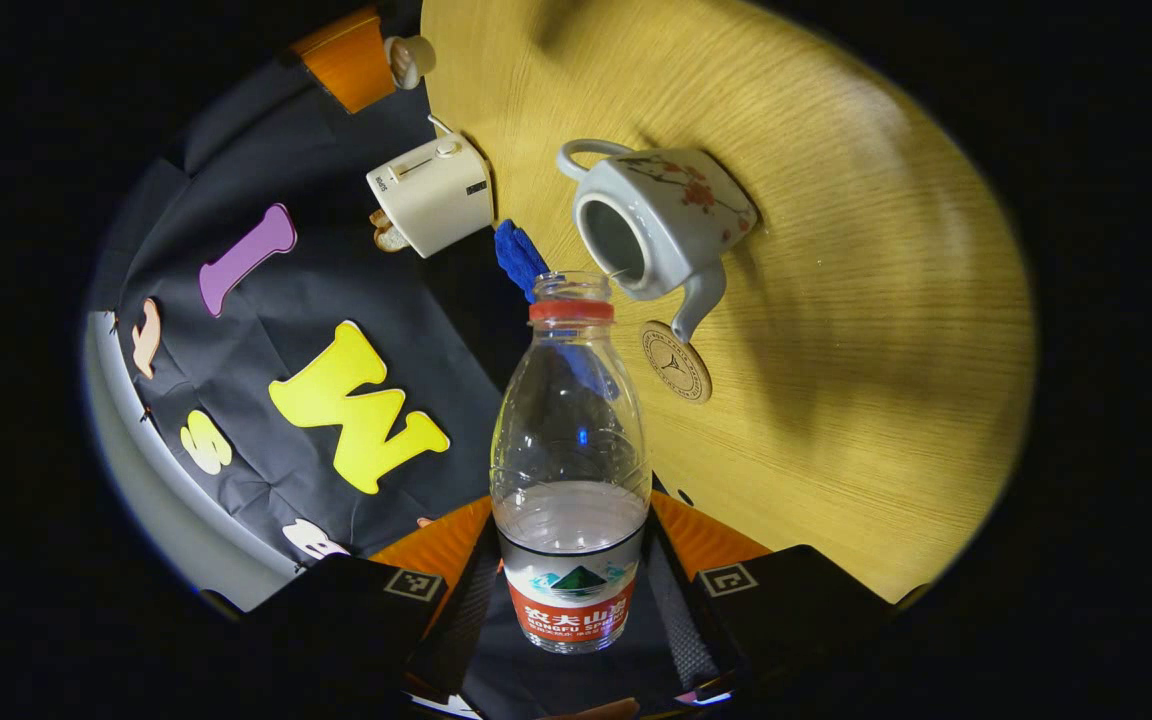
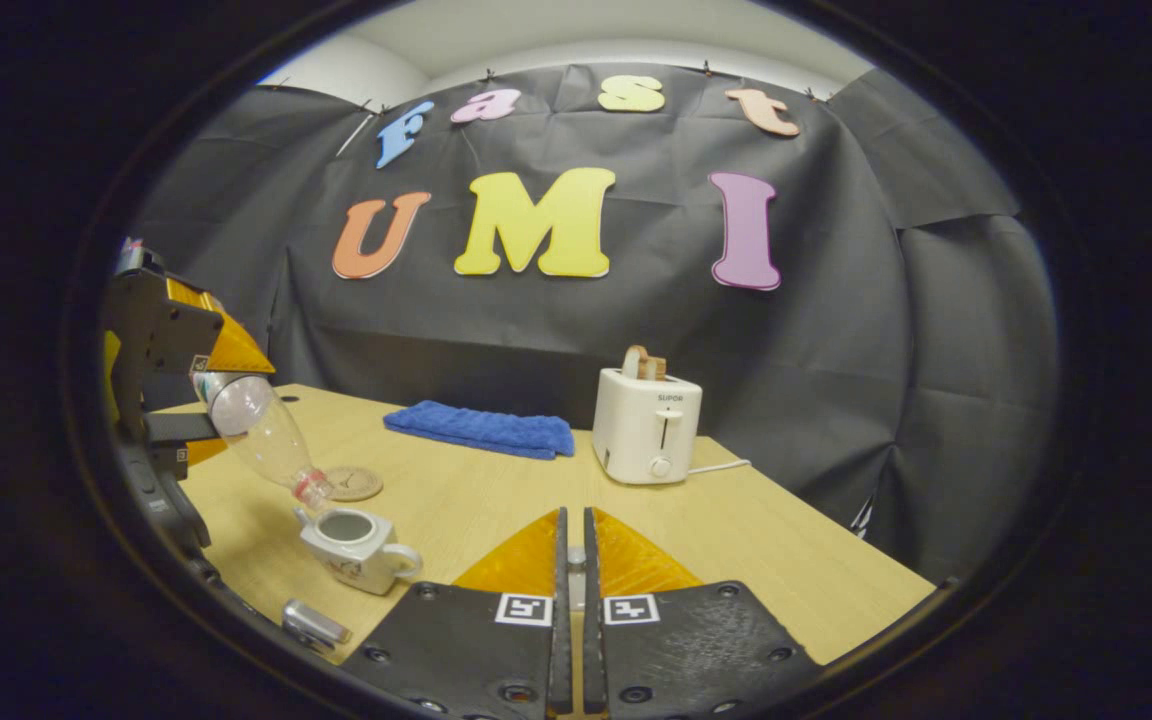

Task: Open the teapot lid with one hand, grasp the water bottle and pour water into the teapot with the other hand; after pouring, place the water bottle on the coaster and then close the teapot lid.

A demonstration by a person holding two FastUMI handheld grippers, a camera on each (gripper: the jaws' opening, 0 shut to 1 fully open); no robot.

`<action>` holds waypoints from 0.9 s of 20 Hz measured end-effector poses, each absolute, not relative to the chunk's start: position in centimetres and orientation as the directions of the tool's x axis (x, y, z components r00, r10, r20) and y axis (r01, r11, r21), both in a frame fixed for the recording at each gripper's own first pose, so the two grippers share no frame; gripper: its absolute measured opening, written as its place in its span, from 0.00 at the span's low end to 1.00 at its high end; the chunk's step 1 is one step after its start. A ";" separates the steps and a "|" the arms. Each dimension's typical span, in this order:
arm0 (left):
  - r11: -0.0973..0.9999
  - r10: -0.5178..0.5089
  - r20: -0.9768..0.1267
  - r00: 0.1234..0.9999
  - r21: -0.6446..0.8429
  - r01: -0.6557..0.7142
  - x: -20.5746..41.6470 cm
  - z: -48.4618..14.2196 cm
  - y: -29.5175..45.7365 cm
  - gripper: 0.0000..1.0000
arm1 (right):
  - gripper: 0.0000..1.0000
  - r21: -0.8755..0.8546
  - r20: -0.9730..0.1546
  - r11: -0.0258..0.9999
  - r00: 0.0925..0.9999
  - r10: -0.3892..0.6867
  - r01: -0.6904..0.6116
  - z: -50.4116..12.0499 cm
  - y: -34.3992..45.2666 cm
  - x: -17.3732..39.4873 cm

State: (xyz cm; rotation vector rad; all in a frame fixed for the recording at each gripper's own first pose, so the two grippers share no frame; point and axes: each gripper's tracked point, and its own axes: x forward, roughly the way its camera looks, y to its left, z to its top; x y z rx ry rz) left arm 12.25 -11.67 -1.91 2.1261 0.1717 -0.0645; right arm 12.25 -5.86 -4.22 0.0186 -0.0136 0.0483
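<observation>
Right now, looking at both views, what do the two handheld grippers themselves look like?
The left gripper and the right gripper each have two flat wedge-shaped fingers rising from blocky mounts. Every mount carries a small square black-and-white tag, and the right gripper's mounts show round screw heads.

A: Where does the left gripper view look from?

B: From behind the bottle (image 1: pixel 570 470), close, along its length. It is rolled over, so the table (image 1: pixel 836 300) stands on the right and the wall on the left. The teapot (image 1: pixel 658 232) lies just past the bottle's mouth.

A: And the right gripper view?

B: Low over the table's (image 2: pixel 786 560) near edge, level, facing the back wall, farther off. The teapot (image 2: pixel 356 545) sits at lower left.

A: What do they share?

B: Teapot, bottle (image 2: pixel 261 430), coaster (image 1: pixel 675 361) (image 2: pixel 353 483), towel (image 1: pixel 519 255) (image 2: pixel 481 429), toaster (image 1: pixel 431 194) (image 2: pixel 647 423).
</observation>
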 end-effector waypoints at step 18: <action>-0.336 0.090 -0.137 0.986 0.928 0.160 12.5 -0.4 -10.8 0.77 | 0.04 0.028 -0.017 1.000 1.000 -0.002 0.003 -5.0 -8.9 12.8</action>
